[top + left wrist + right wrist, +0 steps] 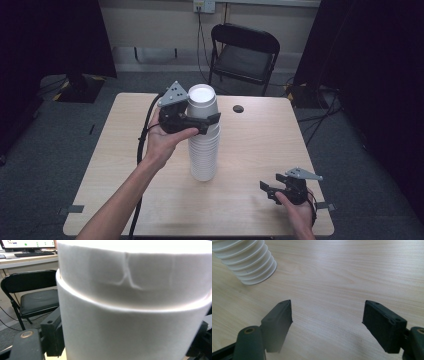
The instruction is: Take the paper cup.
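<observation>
1. A tall stack of white paper cups (204,142) is seen upside down on the desk (250,150), its widest rims resting on the wood, well ahead of and to the left of the right claw (272,191).
2. The top cup (201,102) is straddled by the left claw (197,121), with 1 jaw on each side of the wall; in the left gripper view the jaws appear pressed against the cup (132,315), so it is judged gripped.
3. The right claw (328,322) is held wide open and empty just above the bare desk (352,277), with the foot of the stack (249,262) off to its upper left.
4. The cups are judged very light and thin-walled; a crease (127,280) already visible suggests they dent easily, so a gentle squeeze is advised.
5. Nested cups tend to cling, so several may be lifted together.
6. Hold is best taken on the exposed upper wall of the top cup, above the next rim, while the lower stack could be steadied by the right claw.
</observation>
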